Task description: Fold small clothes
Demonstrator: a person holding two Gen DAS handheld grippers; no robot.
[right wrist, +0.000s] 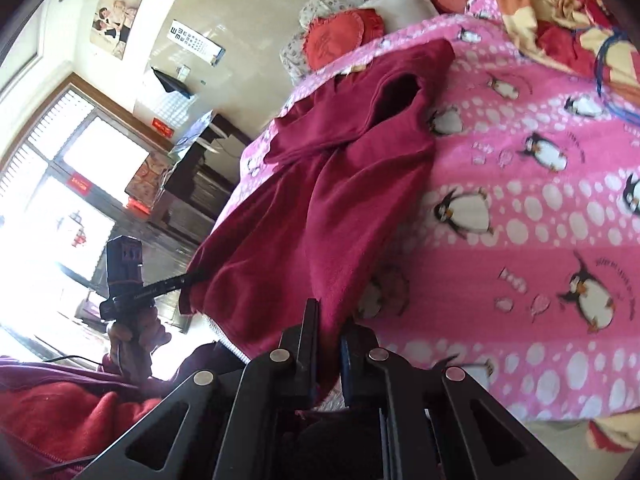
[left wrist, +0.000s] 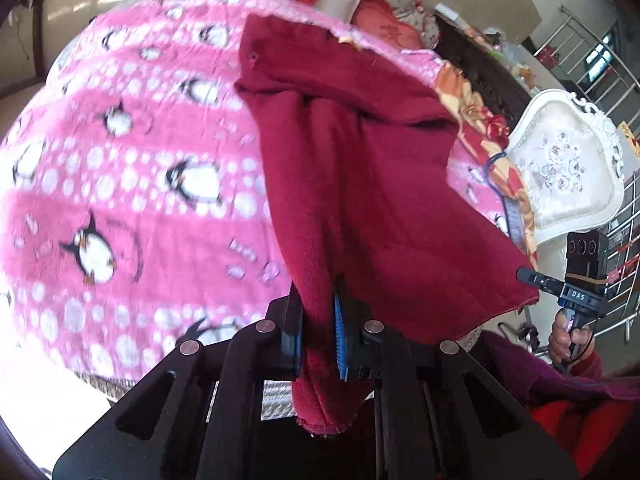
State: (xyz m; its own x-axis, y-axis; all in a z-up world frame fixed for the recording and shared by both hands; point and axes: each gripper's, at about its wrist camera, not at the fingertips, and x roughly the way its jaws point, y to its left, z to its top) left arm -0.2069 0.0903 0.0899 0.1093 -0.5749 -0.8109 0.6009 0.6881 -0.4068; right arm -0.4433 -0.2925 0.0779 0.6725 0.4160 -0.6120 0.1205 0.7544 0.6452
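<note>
Left gripper point(left wrist: 318, 340) is clamped on the dark red garment point(left wrist: 360, 160); right gripper point(right wrist: 330, 354) pinches its other hem corner. Garment stretches toward 12 o'clock over the pink penguin blanket point(left wrist: 120, 160).

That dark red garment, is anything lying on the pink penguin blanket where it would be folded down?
Nothing visible does. Both tongs, left and right, already pinch the dark red garment, and the pink penguin blanket beside it shows bare. The cushions sit further off at the bed's head.
</note>
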